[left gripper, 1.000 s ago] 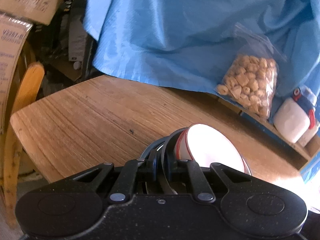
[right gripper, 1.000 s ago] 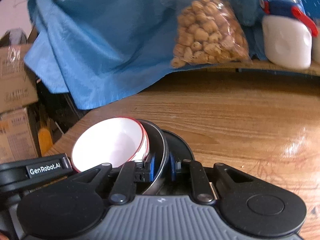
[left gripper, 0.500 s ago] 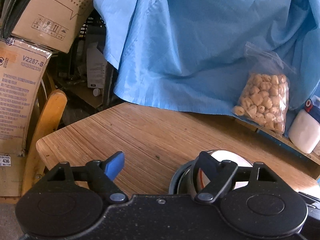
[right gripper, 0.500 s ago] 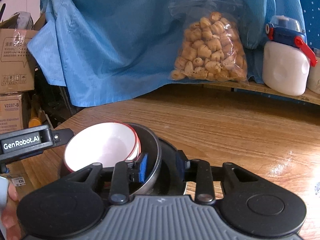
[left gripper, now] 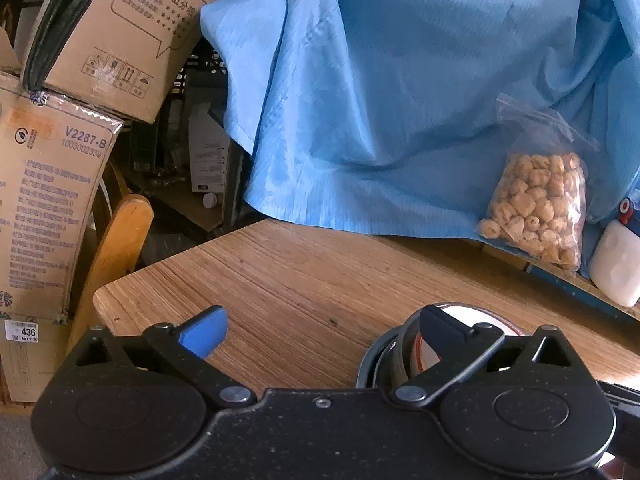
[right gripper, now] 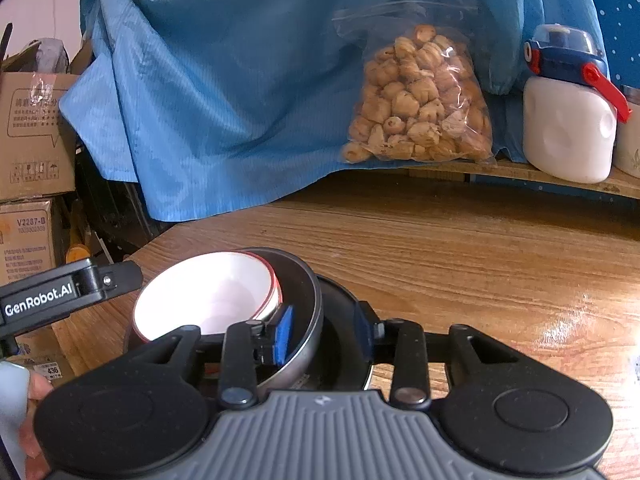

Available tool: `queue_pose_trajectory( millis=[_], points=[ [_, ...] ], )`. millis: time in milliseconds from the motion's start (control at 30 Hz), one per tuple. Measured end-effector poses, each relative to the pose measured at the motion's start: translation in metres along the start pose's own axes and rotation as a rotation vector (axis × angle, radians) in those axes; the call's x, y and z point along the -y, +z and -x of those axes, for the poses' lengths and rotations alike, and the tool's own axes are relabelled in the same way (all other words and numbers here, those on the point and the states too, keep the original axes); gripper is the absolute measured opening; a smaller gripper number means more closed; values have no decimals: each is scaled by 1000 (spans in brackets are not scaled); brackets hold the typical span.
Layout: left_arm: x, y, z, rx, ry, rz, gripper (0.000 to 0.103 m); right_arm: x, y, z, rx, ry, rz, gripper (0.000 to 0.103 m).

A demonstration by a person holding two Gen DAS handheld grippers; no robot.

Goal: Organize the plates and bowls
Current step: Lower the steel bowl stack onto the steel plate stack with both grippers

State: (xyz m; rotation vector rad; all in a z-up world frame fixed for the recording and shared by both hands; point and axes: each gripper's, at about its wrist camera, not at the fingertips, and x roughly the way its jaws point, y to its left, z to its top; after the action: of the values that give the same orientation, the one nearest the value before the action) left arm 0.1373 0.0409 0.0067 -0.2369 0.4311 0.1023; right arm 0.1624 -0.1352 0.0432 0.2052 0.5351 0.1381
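A: White bowl [right gripper: 208, 294] with a red rim sits nested in a dark metal bowl [right gripper: 306, 300], which rests on a dark plate [right gripper: 340, 308]. Stack is on the wooden table [right gripper: 460, 256], near its left corner

B: Right gripper [right gripper: 324, 330]?

A: Jaws partly apart, straddling the metal bowl's near rim. Blue pad of one finger [right gripper: 283, 334] sits inside the bowl, other finger outside over the plate. Can't tell if either touches the rim

B: Left gripper [left gripper: 320, 328]?

A: Spread wide, nothing between the fingers. Its right finger [left gripper: 444, 330] overlaps the stack in the left wrist view, its left finger is over bare wood

B: Background?

A: Blue cloth [right gripper: 240, 80] draped behind, clear bag of beige snacks [right gripper: 420, 108] leaning on it, white bottle [right gripper: 568, 128] with blue cap to the right, cardboard boxes [left gripper: 48, 184] off the table's left
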Motion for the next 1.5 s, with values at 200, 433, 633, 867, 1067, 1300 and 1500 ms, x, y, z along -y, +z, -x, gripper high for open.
queue_pose_trajectory(
  millis=[200,433,633,867,1067,1300,1500],
  points=[
    [-1,0,3,9,-1,-6,102,1,0,8,68,-118,0,88],
    [-1,-2,11,48,-16,-4,102,20,-1,19,125,-97,-40,101],
    [5,-8,15,57,-27,-38,102,22,-5,20,147,-89,-25,103],
    [7,-14,24,102,-29,-72,102,23,-7,24,155,-84,-8,103],
    [7,-20,37,128,-27,-83,102,21,-11,32,151,-99,-3,103],
    [7,-26,50,131,-30,-83,102,19,-18,47,173,-93,1,103],
    [4,-35,59,107,-27,-55,102,17,-25,59,198,-98,4,103]
  ],
)
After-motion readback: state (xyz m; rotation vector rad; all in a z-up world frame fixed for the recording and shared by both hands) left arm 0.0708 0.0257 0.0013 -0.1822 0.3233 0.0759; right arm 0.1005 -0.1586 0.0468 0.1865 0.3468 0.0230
